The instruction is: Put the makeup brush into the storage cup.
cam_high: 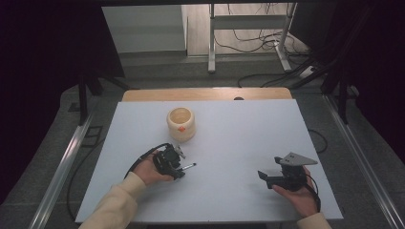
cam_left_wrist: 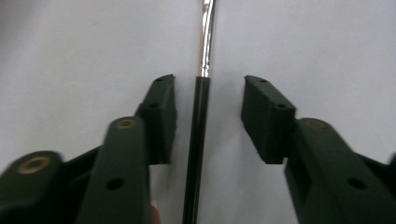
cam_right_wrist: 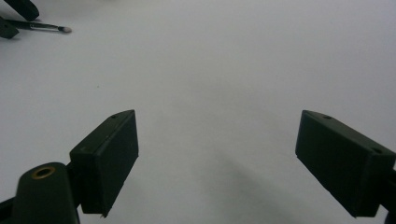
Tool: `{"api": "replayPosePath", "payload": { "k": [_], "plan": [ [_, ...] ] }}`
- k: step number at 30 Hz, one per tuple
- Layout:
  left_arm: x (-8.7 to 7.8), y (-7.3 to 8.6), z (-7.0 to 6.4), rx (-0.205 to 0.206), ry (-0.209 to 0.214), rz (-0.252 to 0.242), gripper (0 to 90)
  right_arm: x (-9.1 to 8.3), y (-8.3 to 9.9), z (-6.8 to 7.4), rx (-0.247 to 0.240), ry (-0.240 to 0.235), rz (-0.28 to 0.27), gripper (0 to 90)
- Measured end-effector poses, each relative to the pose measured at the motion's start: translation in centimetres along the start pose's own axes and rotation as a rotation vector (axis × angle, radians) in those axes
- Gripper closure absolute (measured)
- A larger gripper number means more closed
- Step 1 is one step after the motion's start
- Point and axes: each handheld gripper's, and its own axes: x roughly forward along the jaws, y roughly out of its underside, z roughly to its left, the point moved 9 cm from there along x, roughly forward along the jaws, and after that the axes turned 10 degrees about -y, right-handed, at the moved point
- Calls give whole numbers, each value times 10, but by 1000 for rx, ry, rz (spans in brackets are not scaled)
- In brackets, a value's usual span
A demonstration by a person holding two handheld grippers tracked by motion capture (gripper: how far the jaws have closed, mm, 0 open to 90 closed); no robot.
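Left gripper straddles a slim black-handled brush with a silver ferrule on the white desk.
Its jaws stand narrowly apart, either side of the handle, not touching. The right gripper, jaws wide, hovers well apart. A cream round ceramic pot stands near.

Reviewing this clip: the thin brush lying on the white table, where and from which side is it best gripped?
Probably on its black handle, just below the metal ferrule. The brush lies flat on the table, so coming straight down from above suits it. The left tool already straddles the handle, jaws open and apart from it on either side; closing across its narrow width looks enough.
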Motion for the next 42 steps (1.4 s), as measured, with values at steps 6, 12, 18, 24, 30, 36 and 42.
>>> {"api": "replayPosePath", "payload": {
  "k": [6, 12, 18, 24, 30, 36, 42],
  "plan": [
    [-1, -2, -2, 14, 10, 43, 748, -1, -1, 1, 4, -6, -7, 132],
    [-1, -3, -4, 25, 28, 60, 838, -1, -1, 1, 2, -8, -6, 134],
    [-2, -3, -4, 38, 23, 55, 840, -2, -1, 1, 1, -5, -6, 135],
    [-12, -4, 1, 31, -1, 18, 840, -1, -1, 0, 0, -6, -5, 136],
    [-33, -9, 10, 1, -28, -45, 840, -2, -2, 1, -2, -4, -9, 136],
    [-42, -12, 13, -9, -46, -77, 840, -2, -2, 0, -1, -4, -10, 136],
    [-46, -11, 16, -30, -56, -97, 840, -2, -2, 0, 0, -2, -8, 136]
  ]
}}
